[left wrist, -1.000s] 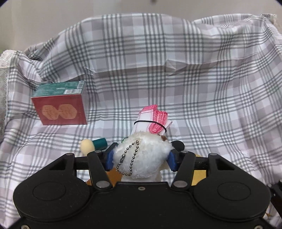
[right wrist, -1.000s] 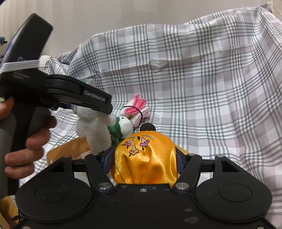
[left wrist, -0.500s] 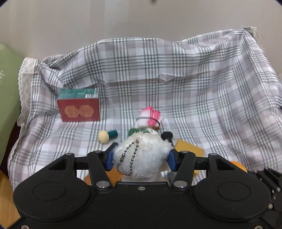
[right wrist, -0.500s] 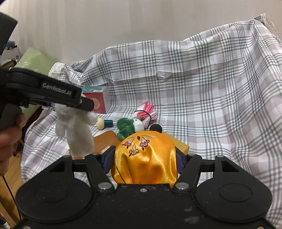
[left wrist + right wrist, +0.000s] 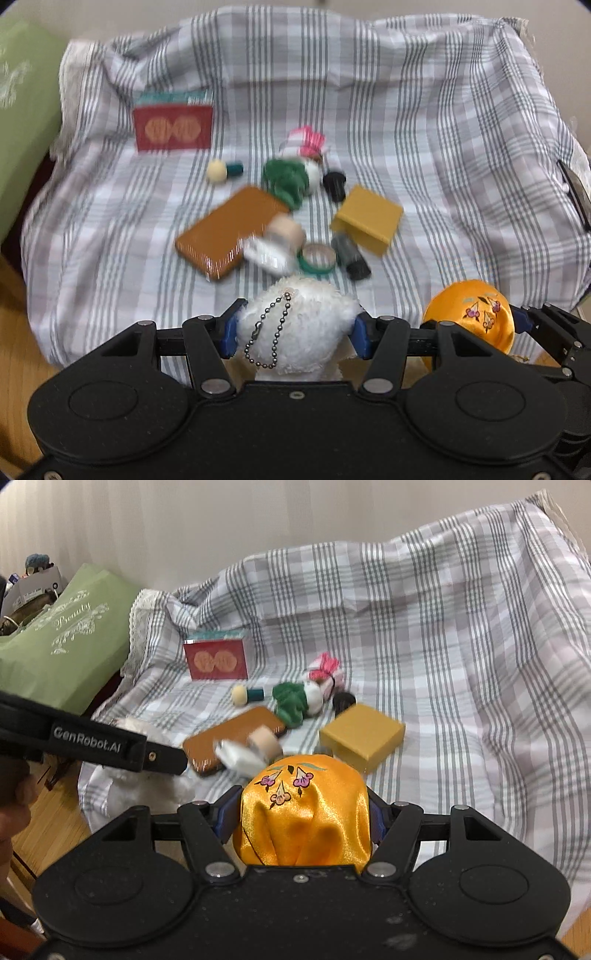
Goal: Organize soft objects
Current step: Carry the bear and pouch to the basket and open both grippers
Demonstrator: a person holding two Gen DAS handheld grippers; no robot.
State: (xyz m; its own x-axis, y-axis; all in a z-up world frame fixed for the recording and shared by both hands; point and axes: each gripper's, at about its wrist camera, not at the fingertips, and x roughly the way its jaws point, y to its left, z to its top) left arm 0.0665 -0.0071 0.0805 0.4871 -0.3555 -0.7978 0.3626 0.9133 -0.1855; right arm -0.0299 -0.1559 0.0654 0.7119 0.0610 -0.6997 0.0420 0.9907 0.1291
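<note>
My left gripper is shut on a white fluffy plush toy with a bead chain, held in the air in front of the cloth-covered bed. My right gripper is shut on an orange satin pouch with embroidered flowers; the pouch also shows at the right of the left wrist view. The left gripper and part of the plush toy appear at the left of the right wrist view. On the plaid cloth lie a green-and-white plush and a pink-and-white cloth bundle.
Scattered on the cloth are a red box, a brown flat case, a yellow box, a tape ring, a small brush and dark cylinders. A green pillow lies left; wood floor shows below.
Both grippers have pulled back from the cloth with their loads, so the objects on it look smaller and further off. The left gripper has shifted left and lower in the right wrist view.
</note>
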